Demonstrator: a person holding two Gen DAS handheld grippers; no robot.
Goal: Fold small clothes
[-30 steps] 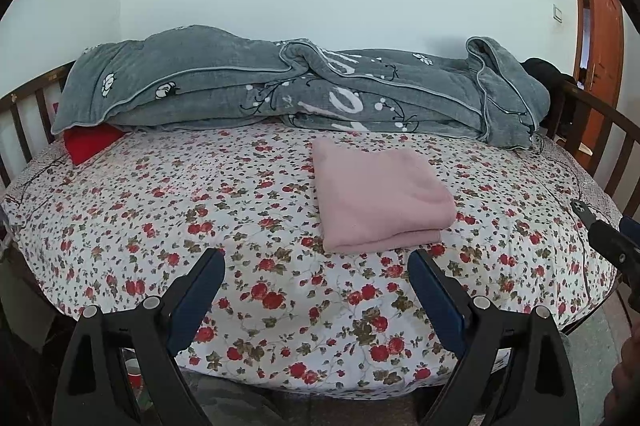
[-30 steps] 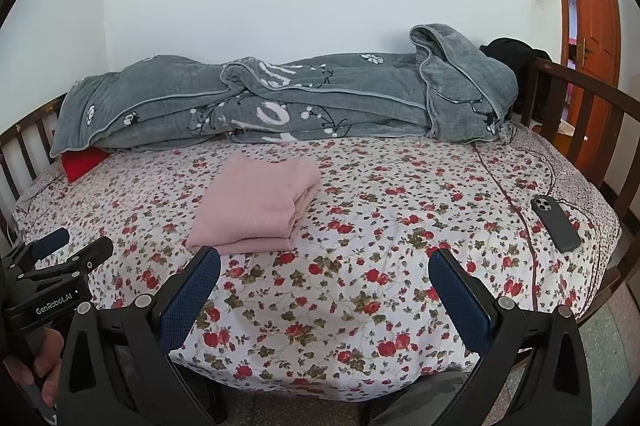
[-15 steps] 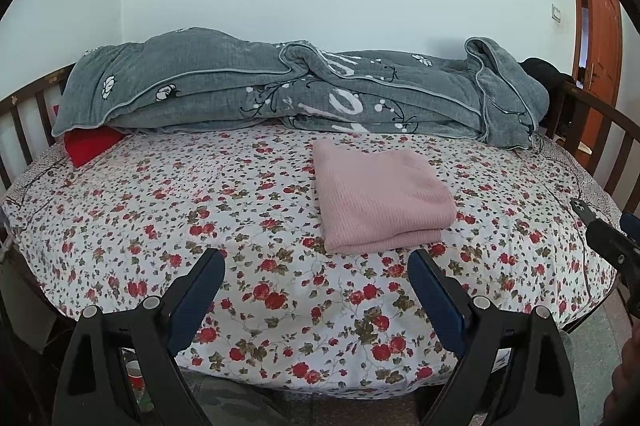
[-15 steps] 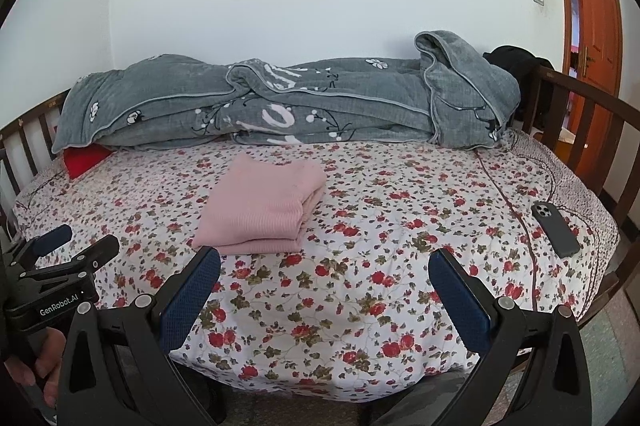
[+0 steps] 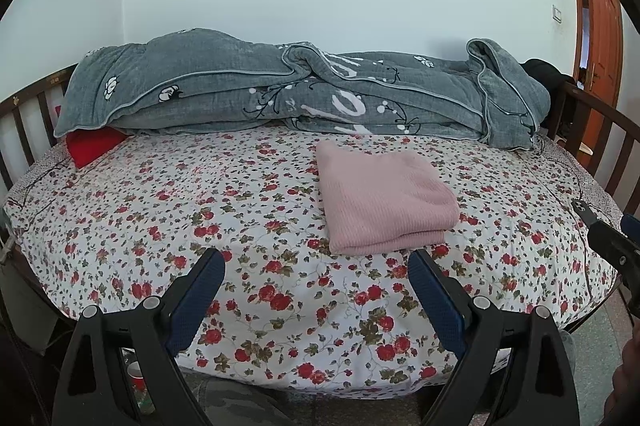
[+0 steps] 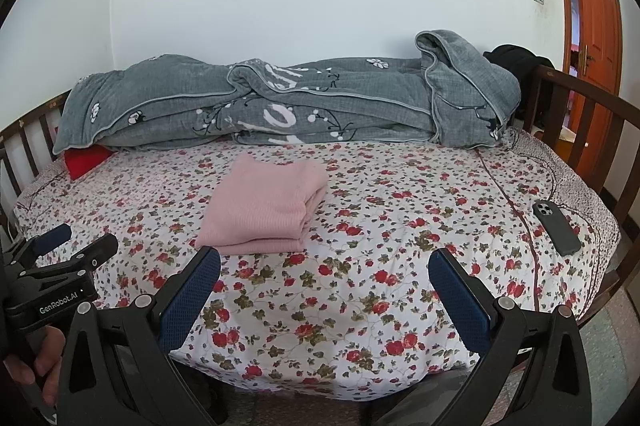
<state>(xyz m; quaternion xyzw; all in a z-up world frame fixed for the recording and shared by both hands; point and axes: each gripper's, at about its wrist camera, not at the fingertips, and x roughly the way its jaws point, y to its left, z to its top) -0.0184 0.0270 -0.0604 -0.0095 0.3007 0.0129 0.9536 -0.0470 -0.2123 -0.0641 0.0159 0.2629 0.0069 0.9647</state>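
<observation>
The pink garment [image 5: 384,202] lies folded into a neat rectangle on the floral bed [image 5: 200,226], in front of the grey quilt [image 5: 280,94] and well apart from the dark phone [image 6: 556,226] near the bed's right edge. Over the last second almost nothing has shifted: the left tool [image 5: 316,290] and the right tool [image 6: 324,290] both hang short of the garment with fingers spread wide and nothing between them. That stillness suggests this fold is finished, though whether its hidden layers are even I cannot tell.
</observation>
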